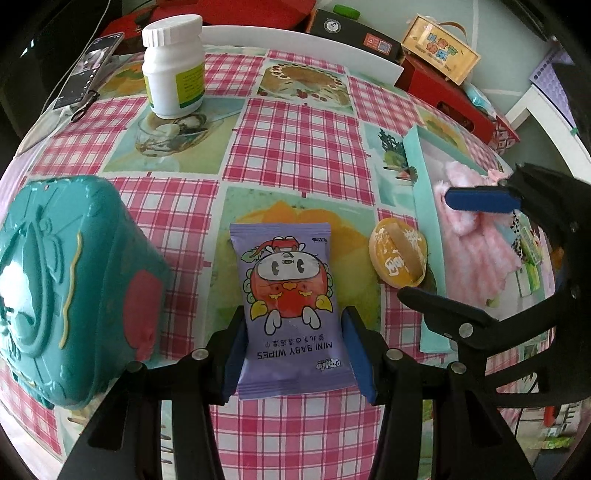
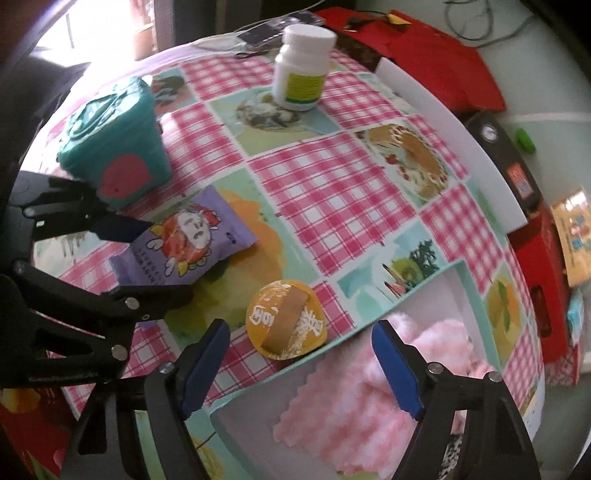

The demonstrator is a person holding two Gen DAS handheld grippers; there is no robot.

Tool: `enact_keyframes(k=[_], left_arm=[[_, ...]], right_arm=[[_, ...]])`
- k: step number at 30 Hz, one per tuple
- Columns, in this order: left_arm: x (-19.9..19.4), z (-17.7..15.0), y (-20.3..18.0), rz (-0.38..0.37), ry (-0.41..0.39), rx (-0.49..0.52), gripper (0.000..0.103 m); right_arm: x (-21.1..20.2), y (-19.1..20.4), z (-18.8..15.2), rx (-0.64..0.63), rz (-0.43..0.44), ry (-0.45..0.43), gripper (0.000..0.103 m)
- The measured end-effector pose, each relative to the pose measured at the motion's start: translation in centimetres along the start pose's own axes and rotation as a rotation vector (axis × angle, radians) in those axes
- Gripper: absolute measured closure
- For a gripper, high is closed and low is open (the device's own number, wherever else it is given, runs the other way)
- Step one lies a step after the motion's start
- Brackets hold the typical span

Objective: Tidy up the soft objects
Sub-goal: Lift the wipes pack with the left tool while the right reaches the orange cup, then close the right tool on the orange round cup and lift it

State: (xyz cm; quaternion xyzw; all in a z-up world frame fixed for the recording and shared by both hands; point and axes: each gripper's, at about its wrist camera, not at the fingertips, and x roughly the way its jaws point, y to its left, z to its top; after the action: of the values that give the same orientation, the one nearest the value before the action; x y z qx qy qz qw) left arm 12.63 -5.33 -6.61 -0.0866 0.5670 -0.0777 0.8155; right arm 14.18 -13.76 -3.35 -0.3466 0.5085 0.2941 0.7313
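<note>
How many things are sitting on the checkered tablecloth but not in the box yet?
4: the white bottle at the far edge, the teal box on the left, the purple wipes pack in the middle, and the round yellow snack beside the tray. More may be hidden.

The white pill bottle point(image 1: 173, 66) stands upright on the pink checked tablecloth point(image 1: 295, 144). Left of the bottle, at the table's edge, lies a dark phone point(image 1: 88, 70); nearer than the bottle, also to its left, stands a teal box point(image 1: 70, 280). Well right of the bottle, beyond the table's edge, sit a black box point(image 1: 354, 33) and red boxes point(image 1: 450, 99).
</note>
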Motion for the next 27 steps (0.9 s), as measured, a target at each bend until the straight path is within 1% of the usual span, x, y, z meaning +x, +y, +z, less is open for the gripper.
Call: enact_keyframes(k=[2,4,10,15,17,18,22,27], left_arm=[[0.1,0.1,0.0,-0.002,0.001,0.005,0.051],[0.1,0.1,0.0,-0.003,0.003,0.01,0.051],[0.3,0.2,-0.1,-0.001,0.007,0.02,0.051],[0.3,0.2,0.0,-0.007,0.006,0.019,0.051],[0.3,0.3,0.0,-0.012,0.006,0.019,0.051],[0.3,0.2,0.0,-0.012,0.006,0.019,0.051],[0.3,0.3,0.2,-0.017,0.004,0.018,0.051],[0.4,0.3,0.3,-0.024,0.003,0.013,0.051]], right_arm=[[0.1,0.1,0.2,-0.029,0.002,0.009,0.022],[0.2,0.2,0.5,-0.063,0.023,0.016,0.024],[1.1,0.1,1.0,-0.12,0.072,0.055,0.024],[2.0,0.3,1.3,-0.16,0.064,0.092,0.024],[2.4,0.3,1.3,-0.174,0.065,0.107,0.026],[2.6,0.4,1.4,-0.182,0.066,0.114,0.029],[3.4,0.3,1.2,-0.191,0.066,0.134,0.031],[4.1,0.2,1.2,-0.176,0.078,0.138,0.031]])
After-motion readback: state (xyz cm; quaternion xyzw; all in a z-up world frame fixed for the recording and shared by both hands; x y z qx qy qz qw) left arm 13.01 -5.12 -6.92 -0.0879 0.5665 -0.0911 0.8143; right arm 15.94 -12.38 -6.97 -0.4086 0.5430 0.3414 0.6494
